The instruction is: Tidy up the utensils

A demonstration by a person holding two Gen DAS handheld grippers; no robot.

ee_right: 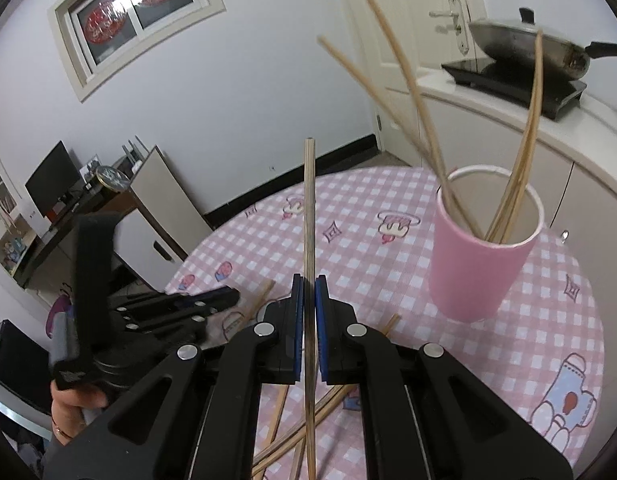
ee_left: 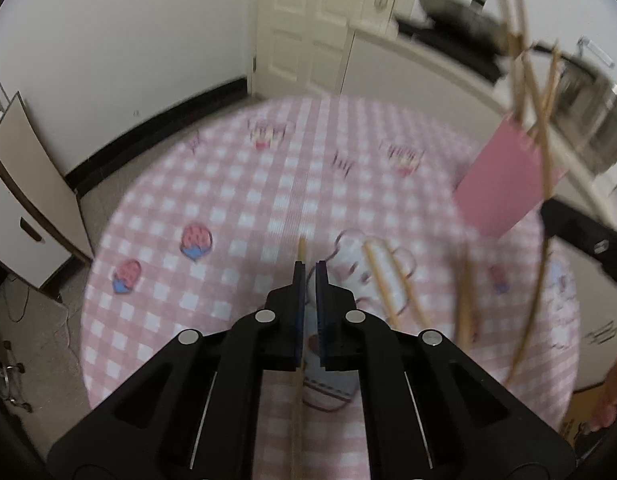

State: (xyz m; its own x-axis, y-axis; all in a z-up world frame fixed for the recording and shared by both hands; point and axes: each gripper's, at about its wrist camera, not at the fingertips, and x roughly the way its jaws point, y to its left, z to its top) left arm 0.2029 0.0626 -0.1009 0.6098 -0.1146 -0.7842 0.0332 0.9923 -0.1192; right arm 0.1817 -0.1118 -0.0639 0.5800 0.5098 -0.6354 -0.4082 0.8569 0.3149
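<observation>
The round table under a pink-and-white checked cloth with cartoon prints (ee_right: 388,256) fills the lower half of the right wrist view. At right of centre on it stands the tall pink paper cup with a white rim (ee_right: 482,256), already bristling with slim bamboo chopsticks (ee_right: 408,92) that fan out towards the top of the frame. More loose bamboo chopsticks (ee_right: 284,432) lie crossed at the bottom edge, under the tools.

The right gripper (ee_right: 309,280) has its blue-padded fingers pressed together on a single pale bamboo chopstick (ee_right: 309,208), which stands straight up the middle of the frame. The grip sits low on the stick, so it could pivot or slip. Its tip could also catch the fanned sticks and tip the light cup.

The left gripper (ee_left: 309,268) has its fingers drawn together. A thin bamboo stick (ee_left: 301,248) runs along the left pad, but through the blur I cannot tell whether it is truly pinched or merely beside the pad. If it is only nicked, it would likely drop when carried.
</observation>
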